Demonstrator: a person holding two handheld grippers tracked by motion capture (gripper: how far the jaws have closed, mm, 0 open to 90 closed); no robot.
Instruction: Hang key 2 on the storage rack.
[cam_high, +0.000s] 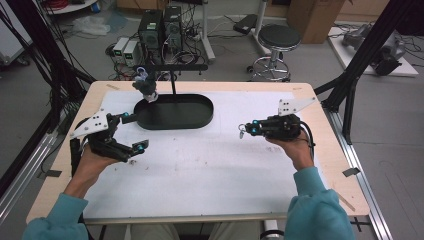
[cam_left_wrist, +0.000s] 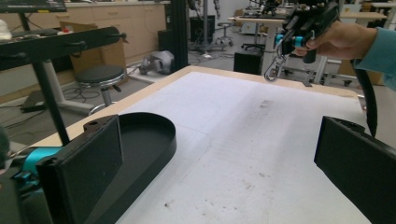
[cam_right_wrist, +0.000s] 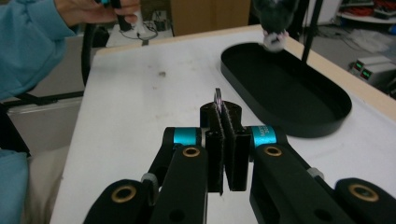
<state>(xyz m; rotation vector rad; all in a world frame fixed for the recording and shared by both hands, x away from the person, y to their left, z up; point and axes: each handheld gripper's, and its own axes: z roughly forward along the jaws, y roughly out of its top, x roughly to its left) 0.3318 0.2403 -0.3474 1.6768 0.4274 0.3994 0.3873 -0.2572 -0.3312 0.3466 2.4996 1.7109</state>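
1 metal clip (cam_left_wrist: 272, 71), small, silvery, pinched in the closed right tongs (cam_high: 244, 129) held above the white surface (cam_high: 200, 165), well right of the tray. Long axis hangs downward from the tips in the left gripper view; the right gripper view presents just a thin edge (cam_right_wrist: 217, 97) rising past the pads. 1 black oval tray (cam_high: 175, 112), long axis running left-right, at the far side. 1 left tongs (cam_high: 134, 134), jaws spread wide, holding nothing, just beside the tray's near-left end.
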